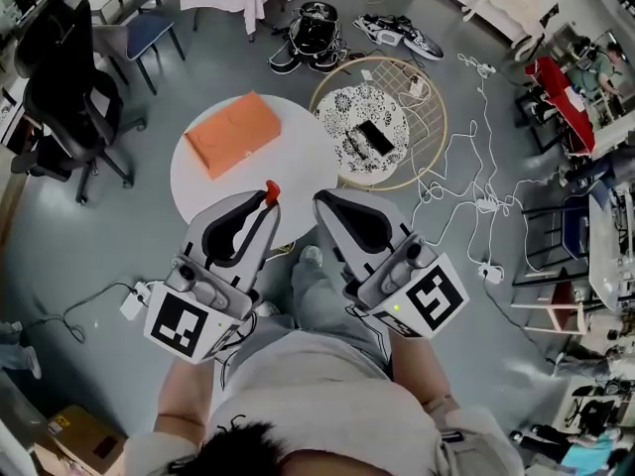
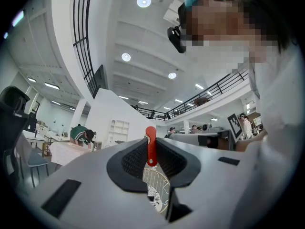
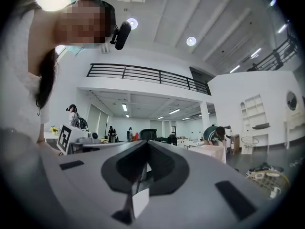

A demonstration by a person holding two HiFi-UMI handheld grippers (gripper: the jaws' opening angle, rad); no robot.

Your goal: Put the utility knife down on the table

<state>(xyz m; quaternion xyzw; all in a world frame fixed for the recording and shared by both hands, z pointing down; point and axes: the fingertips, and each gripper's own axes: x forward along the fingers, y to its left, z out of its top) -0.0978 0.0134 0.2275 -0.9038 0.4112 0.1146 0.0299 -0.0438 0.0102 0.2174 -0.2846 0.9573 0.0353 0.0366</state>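
Observation:
A red utility knife (image 1: 270, 193) sticks out from between the tips of my left gripper (image 1: 266, 202), which is shut on it. In the left gripper view the red knife (image 2: 151, 145) stands upright between the dark pads of that gripper (image 2: 150, 149). My right gripper (image 1: 322, 203) is held beside it, shut with nothing in it; in its own view the right gripper (image 3: 145, 144) shows its jaws closed together. Both grippers hover above the near edge of the round white table (image 1: 298, 162) and point up and away from me.
An orange folder (image 1: 233, 133) lies on the far left part of the table. A round wire-rimmed stand (image 1: 429, 117) with a patterned top sits to the right. A black office chair (image 1: 64, 97) stands at the left, and white cables (image 1: 466, 167) trail across the floor.

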